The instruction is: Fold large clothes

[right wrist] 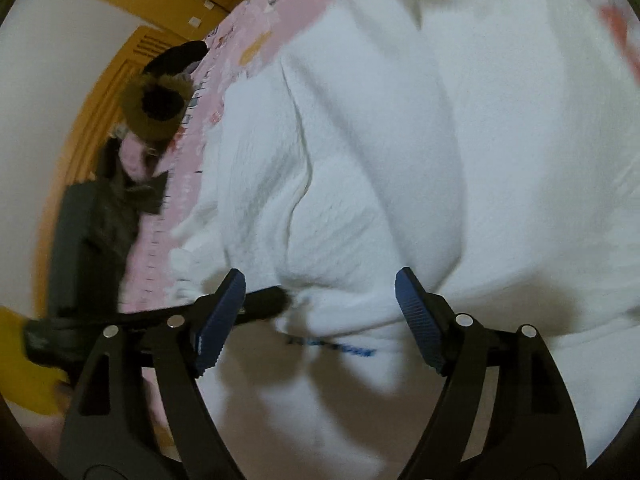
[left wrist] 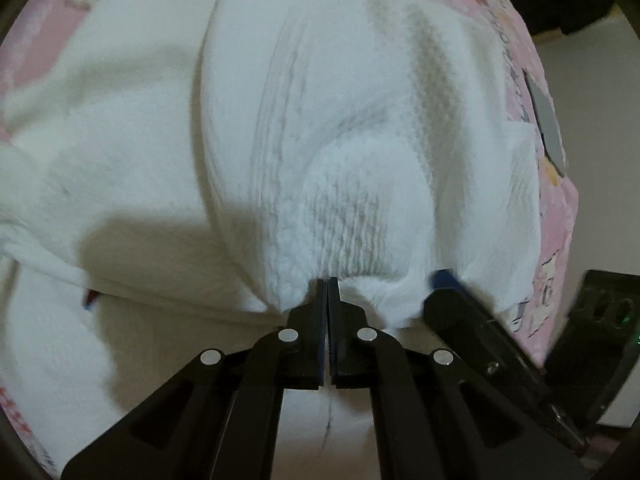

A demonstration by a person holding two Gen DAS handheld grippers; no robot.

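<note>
A large white fleecy garment (left wrist: 320,128) lies on a pink printed bed sheet (left wrist: 556,216). My left gripper (left wrist: 327,282) is shut on a ribbed edge of the garment and holds it bunched up over the rest of the cloth. The right gripper shows at the right of the left wrist view, a blue pad (left wrist: 444,280) touching the same edge. In the right wrist view the right gripper (right wrist: 320,292) is open, its blue pads (right wrist: 416,320) on either side of a fold of the white garment (right wrist: 400,152). The left gripper's black finger (right wrist: 264,300) shows just behind.
A dark garment with a brown fur hood (right wrist: 160,100) lies at the bed's left edge. Orange wooden furniture (right wrist: 100,92) stands beyond. A black power strip (left wrist: 600,312) sits beside the bed at right. A yellow object (right wrist: 24,372) is at lower left.
</note>
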